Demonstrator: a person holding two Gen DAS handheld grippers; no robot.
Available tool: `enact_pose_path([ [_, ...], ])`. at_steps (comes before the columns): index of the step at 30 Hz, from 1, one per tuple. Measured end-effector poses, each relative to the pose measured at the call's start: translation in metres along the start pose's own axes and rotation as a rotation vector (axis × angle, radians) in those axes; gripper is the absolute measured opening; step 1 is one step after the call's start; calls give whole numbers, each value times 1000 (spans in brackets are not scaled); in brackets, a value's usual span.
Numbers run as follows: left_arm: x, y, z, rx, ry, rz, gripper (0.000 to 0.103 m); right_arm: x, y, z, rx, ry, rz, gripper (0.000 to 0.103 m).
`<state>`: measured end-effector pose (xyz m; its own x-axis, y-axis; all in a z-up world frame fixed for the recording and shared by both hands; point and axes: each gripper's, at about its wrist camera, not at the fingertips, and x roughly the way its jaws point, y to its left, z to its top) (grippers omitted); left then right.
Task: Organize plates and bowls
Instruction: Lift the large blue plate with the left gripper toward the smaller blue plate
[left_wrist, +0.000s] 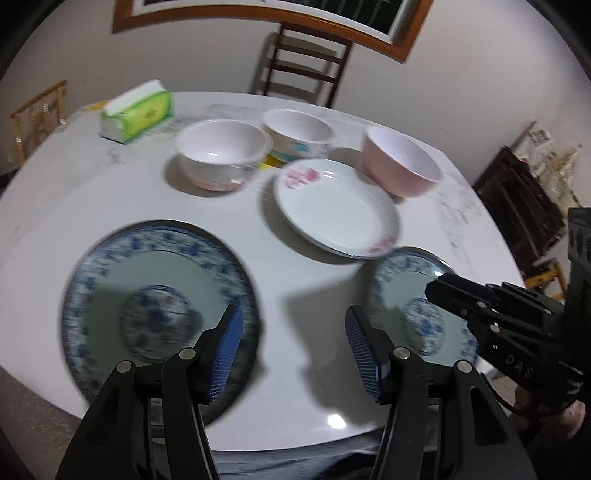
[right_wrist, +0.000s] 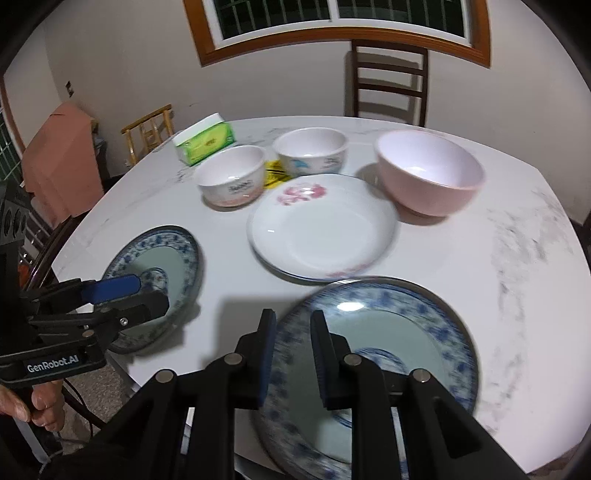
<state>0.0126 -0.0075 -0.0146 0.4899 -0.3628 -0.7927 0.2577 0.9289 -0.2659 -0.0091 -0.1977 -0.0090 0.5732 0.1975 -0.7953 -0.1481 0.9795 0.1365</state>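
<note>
Two blue-patterned plates lie near the front of the white marble table (left_wrist: 110, 177). My left gripper (left_wrist: 293, 321) is open with bare table between its blue pads, and the left blue plate (left_wrist: 159, 314) lies beside its left finger. Over the right blue plate (right_wrist: 369, 350) my right gripper (right_wrist: 293, 332) has its jaws a narrow gap apart; the plate's rim shows in the gap, blurred, not gripped. Behind are a white plate with pink flowers (right_wrist: 321, 229), two white bowls (right_wrist: 232, 173) (right_wrist: 312, 151) and a pink bowl (right_wrist: 428, 173).
A green tissue pack (right_wrist: 205, 142) lies at the table's far left. A dark wooden chair (right_wrist: 388, 81) stands behind the table, under a window. A light wooden chair (right_wrist: 149, 129) and cloth-draped furniture stand at the left. A hand (right_wrist: 33, 402) holds the left gripper's handle.
</note>
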Motion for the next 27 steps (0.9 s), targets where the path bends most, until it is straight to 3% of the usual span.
enact_pose_path([
  [6,19,-14,-4,-32,70,-158,53,-8,-57,-16,111,40,97,21],
  [10,33,-17,-6,-68,113,-226,51,-12,-91,-30,163,58,109,21],
  [20,54,-28,-14,-84,180,-323,47,-7,-164,-58,308,98,167,21],
  [27,66,-30,-16,-95,217,-330,44,11,-176,-65,323,132,212,21],
])
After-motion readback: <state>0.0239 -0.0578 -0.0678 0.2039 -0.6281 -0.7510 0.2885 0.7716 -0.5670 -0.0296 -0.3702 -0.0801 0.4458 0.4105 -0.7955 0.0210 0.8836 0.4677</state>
